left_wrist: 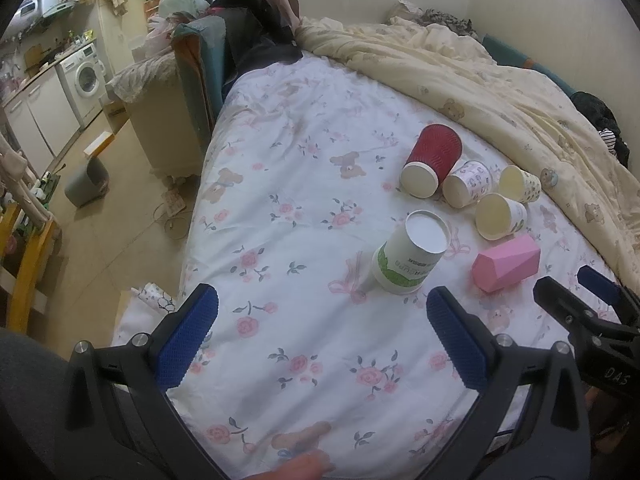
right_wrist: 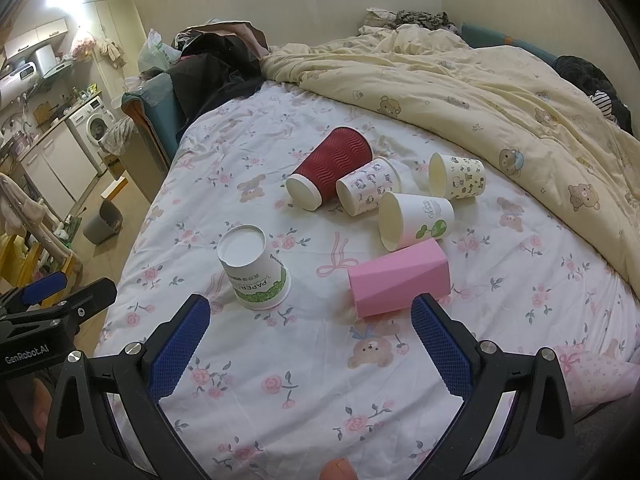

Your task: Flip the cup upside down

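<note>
A white and green paper cup [left_wrist: 408,254] [right_wrist: 256,268] stands upside down on the floral bed sheet [left_wrist: 312,184], base up. A pink faceted cup [left_wrist: 506,262] [right_wrist: 398,278] lies on its side to its right. Behind them a red ribbed cup [left_wrist: 434,160] [right_wrist: 330,168] and three small patterned paper cups [left_wrist: 470,182] [right_wrist: 368,186] lie on their sides. My left gripper [left_wrist: 322,312] is open and empty, just short of the upside-down cup. My right gripper [right_wrist: 310,320] is open and empty, between that cup and the pink one, in front of both.
A cream quilt [right_wrist: 500,92] is bunched along the bed's far and right side. Dark clothes and bags [left_wrist: 256,28] pile at the head. The bed's left edge drops to a tiled floor with a grey bin [left_wrist: 86,184]; a washing machine [left_wrist: 86,76] stands beyond.
</note>
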A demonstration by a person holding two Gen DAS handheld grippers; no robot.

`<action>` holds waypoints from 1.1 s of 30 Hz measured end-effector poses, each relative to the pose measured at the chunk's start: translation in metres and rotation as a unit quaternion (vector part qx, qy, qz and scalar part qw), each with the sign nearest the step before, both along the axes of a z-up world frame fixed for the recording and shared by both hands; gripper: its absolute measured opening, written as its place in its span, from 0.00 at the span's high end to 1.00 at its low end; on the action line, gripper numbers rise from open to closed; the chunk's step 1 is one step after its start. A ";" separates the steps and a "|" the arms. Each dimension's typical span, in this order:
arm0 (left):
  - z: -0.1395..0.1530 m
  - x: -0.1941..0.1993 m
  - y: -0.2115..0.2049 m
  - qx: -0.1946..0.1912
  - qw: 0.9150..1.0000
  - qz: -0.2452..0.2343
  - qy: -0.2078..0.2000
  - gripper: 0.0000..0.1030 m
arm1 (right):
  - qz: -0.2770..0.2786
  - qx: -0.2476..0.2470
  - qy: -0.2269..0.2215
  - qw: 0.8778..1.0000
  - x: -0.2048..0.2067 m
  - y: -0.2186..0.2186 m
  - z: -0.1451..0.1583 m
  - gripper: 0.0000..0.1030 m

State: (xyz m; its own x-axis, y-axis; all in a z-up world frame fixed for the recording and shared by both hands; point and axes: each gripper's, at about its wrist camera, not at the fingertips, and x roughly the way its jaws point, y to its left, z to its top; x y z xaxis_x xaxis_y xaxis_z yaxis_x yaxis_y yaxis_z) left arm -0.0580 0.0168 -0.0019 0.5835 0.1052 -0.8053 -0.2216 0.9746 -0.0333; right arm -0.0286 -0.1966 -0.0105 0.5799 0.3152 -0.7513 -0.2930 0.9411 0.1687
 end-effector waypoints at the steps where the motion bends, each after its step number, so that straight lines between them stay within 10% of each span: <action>1: 0.000 0.000 0.000 0.000 1.000 0.000 0.000 0.00 | 0.000 0.000 0.000 1.000 0.000 0.000 0.000 0.00; 33: -0.007 0.000 0.001 -0.012 1.000 -0.006 0.007 0.00 | 0.002 -0.004 0.002 1.000 0.002 0.001 0.000 0.00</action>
